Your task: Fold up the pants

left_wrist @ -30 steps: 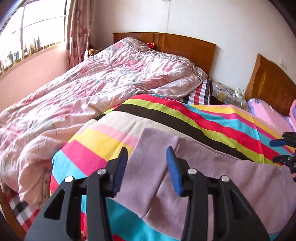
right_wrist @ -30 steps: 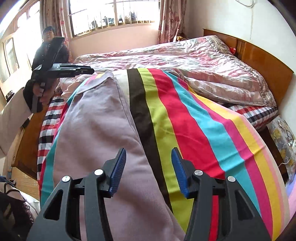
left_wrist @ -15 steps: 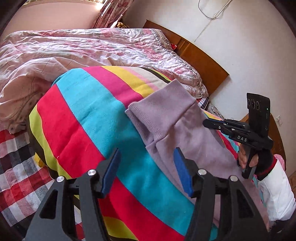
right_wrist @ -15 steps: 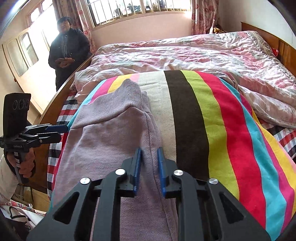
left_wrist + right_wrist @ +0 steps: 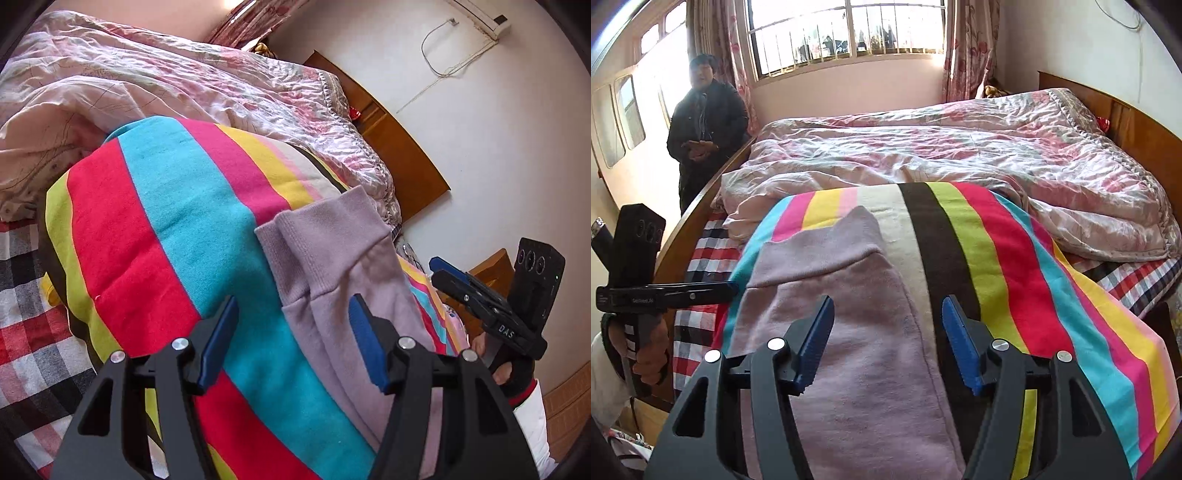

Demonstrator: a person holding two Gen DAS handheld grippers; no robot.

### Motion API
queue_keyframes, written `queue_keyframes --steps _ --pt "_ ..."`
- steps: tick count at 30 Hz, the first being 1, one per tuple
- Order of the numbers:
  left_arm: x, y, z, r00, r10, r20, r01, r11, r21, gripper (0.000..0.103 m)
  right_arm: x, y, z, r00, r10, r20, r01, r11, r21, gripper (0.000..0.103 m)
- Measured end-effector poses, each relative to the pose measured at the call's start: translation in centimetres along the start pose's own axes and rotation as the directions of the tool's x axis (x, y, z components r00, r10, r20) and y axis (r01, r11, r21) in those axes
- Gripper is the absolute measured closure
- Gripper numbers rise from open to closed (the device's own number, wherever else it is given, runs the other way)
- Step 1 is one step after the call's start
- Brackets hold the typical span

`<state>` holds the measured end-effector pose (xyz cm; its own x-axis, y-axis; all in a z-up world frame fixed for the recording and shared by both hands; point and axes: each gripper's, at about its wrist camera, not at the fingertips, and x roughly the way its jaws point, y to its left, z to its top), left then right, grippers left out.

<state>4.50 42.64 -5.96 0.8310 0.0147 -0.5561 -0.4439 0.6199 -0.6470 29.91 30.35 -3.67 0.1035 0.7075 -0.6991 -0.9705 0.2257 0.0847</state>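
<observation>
Lilac sweatpants (image 5: 332,266) lie folded lengthwise on a striped blanket (image 5: 166,221), ribbed cuffs at the far end. My left gripper (image 5: 291,347) is open and empty, hovering just short of the cuffs, the pants' edge between its fingers' line. In the right wrist view the pants (image 5: 842,314) run away from me on the blanket (image 5: 1015,258). My right gripper (image 5: 886,343) is open and empty above the pants' right edge. Each gripper shows in the other's view: the right gripper (image 5: 439,269) beyond the pants, the left gripper (image 5: 727,286) at the left.
A crumpled pink floral quilt (image 5: 942,147) covers the bed's far half. A plaid sheet (image 5: 33,332) shows at the bed's edge. A wooden headboard (image 5: 399,147) stands against the wall. A person in a dark coat (image 5: 705,122) stands by the window.
My right gripper, shut half a second ago over the pants' edge, has opened and drawn back. My left gripper has swung round and moved closer to the cuffs, staying open.
</observation>
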Motion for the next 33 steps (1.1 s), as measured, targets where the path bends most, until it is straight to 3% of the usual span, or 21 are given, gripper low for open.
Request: queue_keyframes --steps 2,4,7,9,11,12,14,21,25,26,27,29,33 --pt "-1.5 1.2 0.2 0.999 0.004 0.040 -0.002 0.999 -0.048 0.041 0.8 4.5 -0.2 0.997 0.052 -0.053 -0.058 0.993 -0.108 0.049" --pt "-2.5 1.6 0.4 0.998 0.046 0.050 -0.044 0.998 -0.038 0.041 2.6 8.1 -0.7 0.991 0.071 -0.113 -0.091 0.979 -0.185 0.051" --pt "-4.0 1.6 0.3 0.997 0.047 0.060 -0.046 0.999 -0.023 0.041 5.9 11.1 -1.9 0.980 0.002 -0.200 -0.055 0.964 -0.259 0.060" --pt "-4.9 1.3 0.0 0.996 0.051 0.066 -0.051 0.999 -0.006 0.041 7.1 11.4 -2.6 0.975 -0.035 -0.219 -0.023 0.966 -0.259 0.073" --pt "-5.5 1.4 -0.5 0.997 0.048 0.061 -0.049 0.999 0.004 0.039 7.0 10.6 -2.6 0.978 -0.016 -0.207 -0.027 0.979 -0.200 0.082" --pt "-5.6 1.6 -0.6 0.997 0.045 0.055 -0.045 0.999 0.006 0.039 6.7 10.2 -2.4 0.980 0.013 -0.200 -0.046 0.986 -0.163 0.095" --pt "-5.6 1.9 -0.9 0.998 0.043 0.044 -0.044 0.999 0.006 0.039 6.2 10.3 -2.1 0.981 0.007 -0.192 -0.036 0.988 -0.149 0.098" --pt "-3.4 1.6 -1.6 1.000 -0.009 -0.025 0.009 1.000 -0.005 0.036 7.5 11.5 -2.9 0.974 -0.021 -0.224 -0.006 0.993 -0.119 0.097" --pt "-1.7 0.6 -2.3 0.998 -0.001 -0.066 0.001 1.000 0.006 0.036 6.2 11.7 -3.9 0.976 0.080 -0.203 -0.085 0.996 -0.018 0.081" --pt "-1.5 0.3 -2.5 0.997 0.005 -0.075 -0.005 1.000 0.010 0.036 4.9 11.9 -4.0 0.980 0.064 -0.186 -0.067 0.998 -0.012 0.063" --pt "-1.4 -0.1 -2.8 0.997 0.011 -0.081 -0.010 1.000 0.018 0.036 3.1 11.9 -4.3 0.988 0.048 -0.150 -0.049 0.999 0.000 0.059" --pt "-1.7 -1.3 -3.4 0.996 0.015 -0.086 -0.011 0.999 0.048 0.036 -1.3 11.1 -5.6 0.996 0.024 -0.084 -0.021 0.999 0.031 0.059" --pt "-2.1 -6.0 -5.3 0.995 0.001 -0.099 0.018 0.981 0.192 0.032 -10.4 6.5 -11.0 0.987 -0.152 -0.044 0.157 0.981 0.117 0.059"
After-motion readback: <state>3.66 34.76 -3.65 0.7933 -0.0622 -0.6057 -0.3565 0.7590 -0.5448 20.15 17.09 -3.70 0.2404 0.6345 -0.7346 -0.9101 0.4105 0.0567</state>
